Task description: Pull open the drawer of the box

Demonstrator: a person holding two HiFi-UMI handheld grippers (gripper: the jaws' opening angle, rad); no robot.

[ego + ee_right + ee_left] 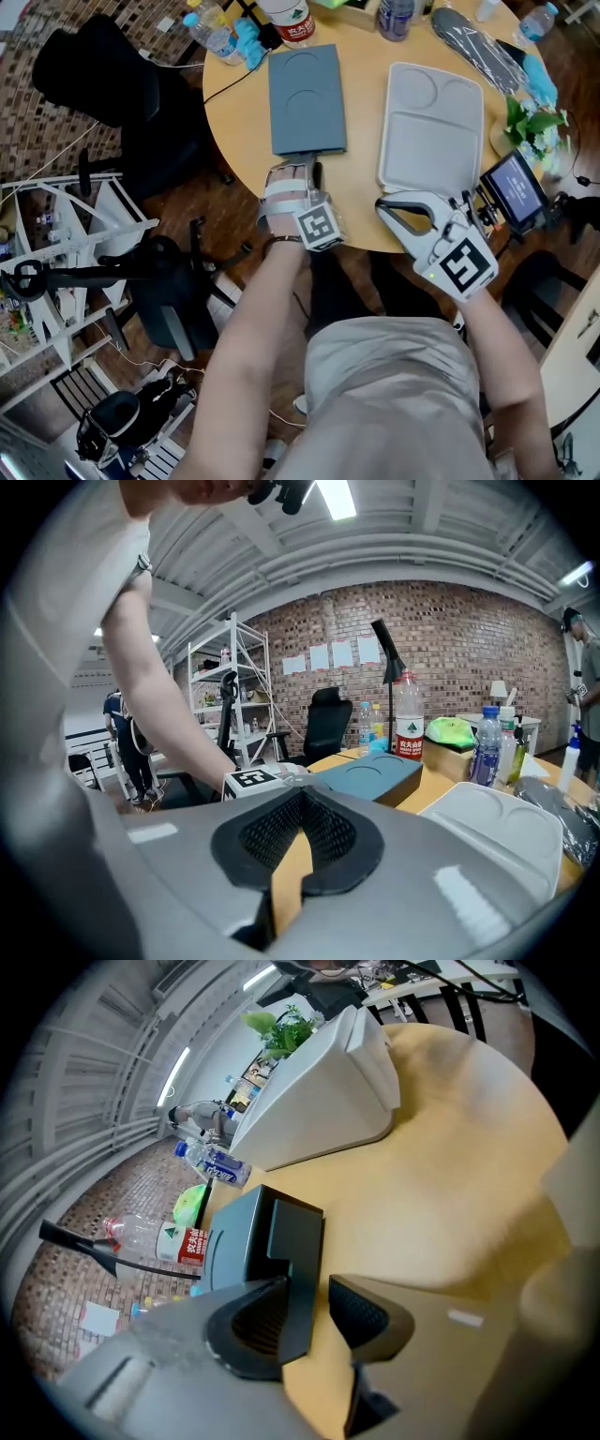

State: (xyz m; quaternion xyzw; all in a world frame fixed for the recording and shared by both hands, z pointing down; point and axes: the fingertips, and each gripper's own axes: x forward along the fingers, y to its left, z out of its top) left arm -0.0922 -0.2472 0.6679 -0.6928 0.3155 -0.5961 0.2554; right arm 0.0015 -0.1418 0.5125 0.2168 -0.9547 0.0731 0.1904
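One round table (361,202). One blue-grey box (307,94) lies flat on its left half, near end facing the person. One left gripper (302,171) at that end: jaws apart, the box's one pull tab (298,1260) between them, unclamped. One right gripper (389,211): jaws together, empty, just before one white tray (431,131).

A clear plastic bottle with a red-and-white label (409,722) is showing the white Chinese characters 农夫山泉 with a green triangular mark. Print on the blue-labelled clear bottle (215,1162) is blurring out, and the small dark screen (514,187) is displaying pale lines too small to read.
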